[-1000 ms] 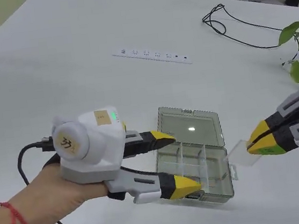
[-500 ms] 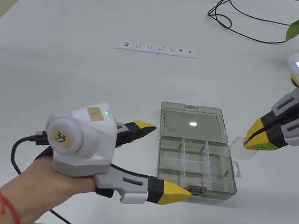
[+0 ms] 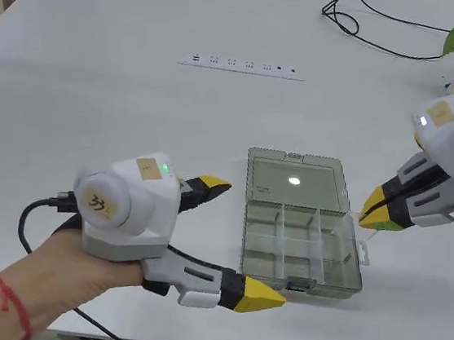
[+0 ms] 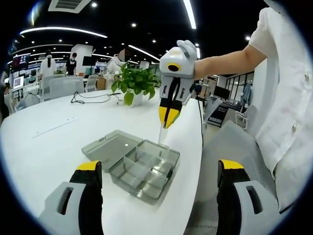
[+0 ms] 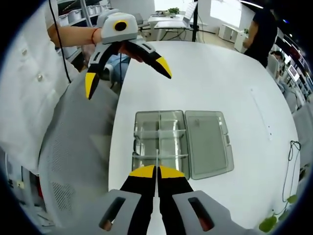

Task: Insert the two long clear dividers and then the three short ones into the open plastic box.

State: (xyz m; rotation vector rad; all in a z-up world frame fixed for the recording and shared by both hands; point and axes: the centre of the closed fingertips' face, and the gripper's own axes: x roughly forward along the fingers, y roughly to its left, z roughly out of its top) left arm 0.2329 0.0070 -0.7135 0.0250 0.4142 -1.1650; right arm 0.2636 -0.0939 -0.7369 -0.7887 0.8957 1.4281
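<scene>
Open plastic box (image 3: 311, 189) sits at the near middle of the table (image 3: 119, 84), with some dividers already seated. The right gripper (image 3: 373, 214) pinches a clear divider (image 4: 160, 134) edge-down over the box's right side. Best to line it up with a free slot and lower it straight. The left gripper (image 3: 239, 242) is spread wide and empty, just left of the box.

A broad white desk (image 3: 103, 94) carries a long white power strip (image 3: 239, 63) well in from its near edge. A looped black cable (image 3: 366, 19) lies farther right, near a leafy green potted plant (image 4: 134, 84). Bright ceiling light strips (image 4: 190, 12) cross an open office. A grey mesh chair (image 5: 73, 161) stands at the desk's near edge.
</scene>
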